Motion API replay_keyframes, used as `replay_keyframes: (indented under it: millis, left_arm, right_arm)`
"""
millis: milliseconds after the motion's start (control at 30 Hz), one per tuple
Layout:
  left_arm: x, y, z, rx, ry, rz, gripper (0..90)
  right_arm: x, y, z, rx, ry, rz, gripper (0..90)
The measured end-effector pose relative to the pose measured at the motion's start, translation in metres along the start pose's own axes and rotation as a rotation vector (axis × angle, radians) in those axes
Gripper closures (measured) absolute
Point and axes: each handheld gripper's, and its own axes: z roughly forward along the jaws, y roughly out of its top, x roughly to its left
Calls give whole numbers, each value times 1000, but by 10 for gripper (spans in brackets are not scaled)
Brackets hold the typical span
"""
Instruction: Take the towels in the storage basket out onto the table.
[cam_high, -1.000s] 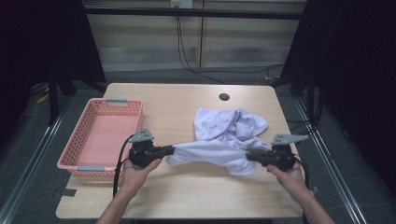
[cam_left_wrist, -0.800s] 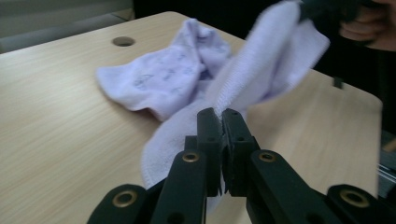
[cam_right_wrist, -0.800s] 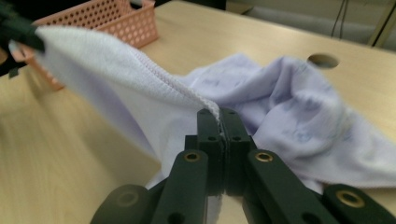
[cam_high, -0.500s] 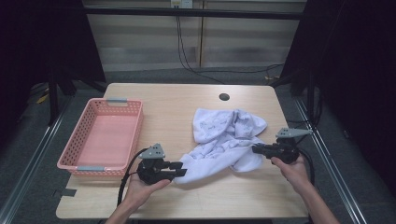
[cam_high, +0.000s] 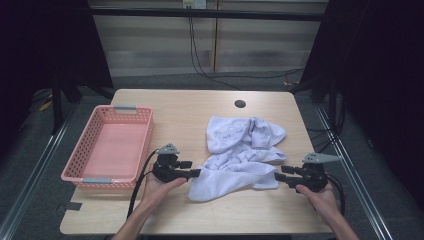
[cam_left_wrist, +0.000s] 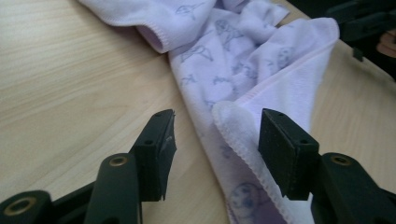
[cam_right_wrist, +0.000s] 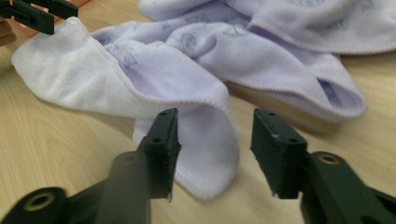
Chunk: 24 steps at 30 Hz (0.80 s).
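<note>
A pale lilac cloth (cam_high: 242, 150) with small printed figures lies crumpled on the wooden table (cam_high: 175, 110), right of centre. My left gripper (cam_high: 191, 168) rests at the cloth's near left corner. Its jaws have just been opening, and in the left gripper view (cam_left_wrist: 217, 121) the cloth's hem (cam_left_wrist: 233, 126) lies loose between them. My right gripper (cam_high: 280, 173) is at the near right corner, its jaws also just opened. In the right gripper view (cam_right_wrist: 215, 116) a folded flap of cloth (cam_right_wrist: 205, 154) sits between the jaws, untouched by the pads.
A pink plastic basket (cam_high: 75, 172) stands on the table's left side. A round cable hole (cam_high: 240, 104) sits near the far edge. Bare wood lies between basket and cloth. Dark floor and cables lie beyond the table.
A second ago both grippers held the cloth stretched between them. Both have let go and sunk to the table, and the cloth has dropped flat.
</note>
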Motion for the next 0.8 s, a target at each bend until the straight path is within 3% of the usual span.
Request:
replay_keyframes:
  millis: [67, 133, 200, 367, 500, 667, 800]
  left_arm:
    - [-4, -1, 2, 9, -8, 26, 590]
    - [-7, -1, 2, 13, -19, 60, 788]
    - [-7, 0, -2, -8, -32, 50, 884]
    - [0, 0, -25, -98, -22, 17, 890]
    - [6, -6, -39, -129, 16, -11, 890]
    - [10, -11, -48, -161, 22, -44, 889]
    - [8, -9, -51, -179, 6, -36, 889]
  right_arm:
    - [1, -4, 0, 12, -2, 1, 483]
    - [0, -7, 4, 34, -10, 1, 480]
    - [-3, -10, 8, 52, -19, 8, 477]
    - [-8, -13, 18, 77, 13, 22, 488]
    - [-7, -12, 25, 80, 71, 31, 515]
    - [1, -13, 28, 109, 105, 9, 552]
    - [6, -15, 21, 107, 123, -5, 756]
